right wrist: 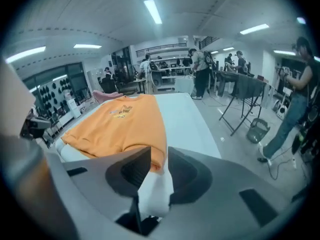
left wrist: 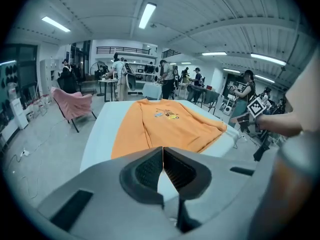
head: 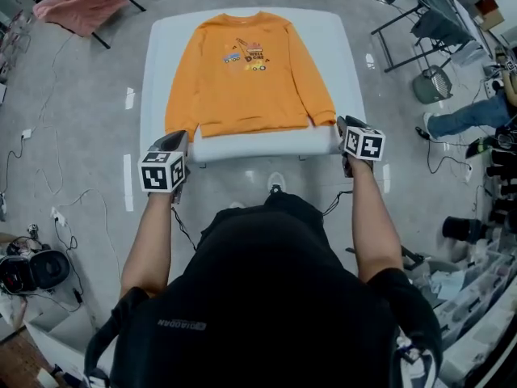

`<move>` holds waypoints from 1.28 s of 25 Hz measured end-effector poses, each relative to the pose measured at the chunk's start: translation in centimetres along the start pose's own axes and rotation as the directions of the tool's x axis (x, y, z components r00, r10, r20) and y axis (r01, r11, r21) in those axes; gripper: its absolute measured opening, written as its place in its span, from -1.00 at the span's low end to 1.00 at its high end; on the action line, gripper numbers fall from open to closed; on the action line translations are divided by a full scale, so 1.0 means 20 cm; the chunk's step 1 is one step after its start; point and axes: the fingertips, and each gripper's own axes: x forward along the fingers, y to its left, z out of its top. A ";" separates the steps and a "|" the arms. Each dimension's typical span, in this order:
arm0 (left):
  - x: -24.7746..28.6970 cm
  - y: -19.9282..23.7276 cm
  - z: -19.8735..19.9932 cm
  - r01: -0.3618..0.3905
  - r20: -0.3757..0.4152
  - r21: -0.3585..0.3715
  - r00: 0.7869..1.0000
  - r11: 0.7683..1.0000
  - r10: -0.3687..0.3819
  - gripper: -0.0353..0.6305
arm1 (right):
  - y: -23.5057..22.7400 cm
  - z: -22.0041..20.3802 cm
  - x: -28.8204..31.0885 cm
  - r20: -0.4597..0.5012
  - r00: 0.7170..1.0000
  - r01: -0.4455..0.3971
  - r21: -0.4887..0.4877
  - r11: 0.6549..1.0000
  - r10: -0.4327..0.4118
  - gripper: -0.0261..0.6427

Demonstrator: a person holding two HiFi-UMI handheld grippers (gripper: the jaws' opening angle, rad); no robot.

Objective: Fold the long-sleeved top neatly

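An orange long-sleeved top (head: 246, 75) with a small print on the chest lies flat, face up, on the white table (head: 331, 39). Its hem faces me and both sleeves lie down along its sides. My left gripper (head: 179, 140) hovers at the table's near left corner by the left cuff (head: 176, 132); its jaws (left wrist: 163, 151) are shut with nothing between them. At the near right corner my right gripper (head: 341, 124) stands with its jaws (right wrist: 159, 151) parted. The right cuff (right wrist: 157, 159) and the table's edge show in the gap, and the pads do not press on them.
A pink cloth (head: 81, 2) hangs over a chair at the far left. A metal rack (head: 420, 14) and a mesh bin (head: 432, 83) stand at the far right. A person's legs (head: 464, 115) are beside the table on the right. Cables run over the floor.
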 end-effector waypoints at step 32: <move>0.21 -0.17 0.47 -0.175 0.113 -0.074 0.977 0.982 0.182 -0.87 | -0.92 1.07 0.09 0.358 0.934 -0.078 0.239 0.968 -0.013 -0.84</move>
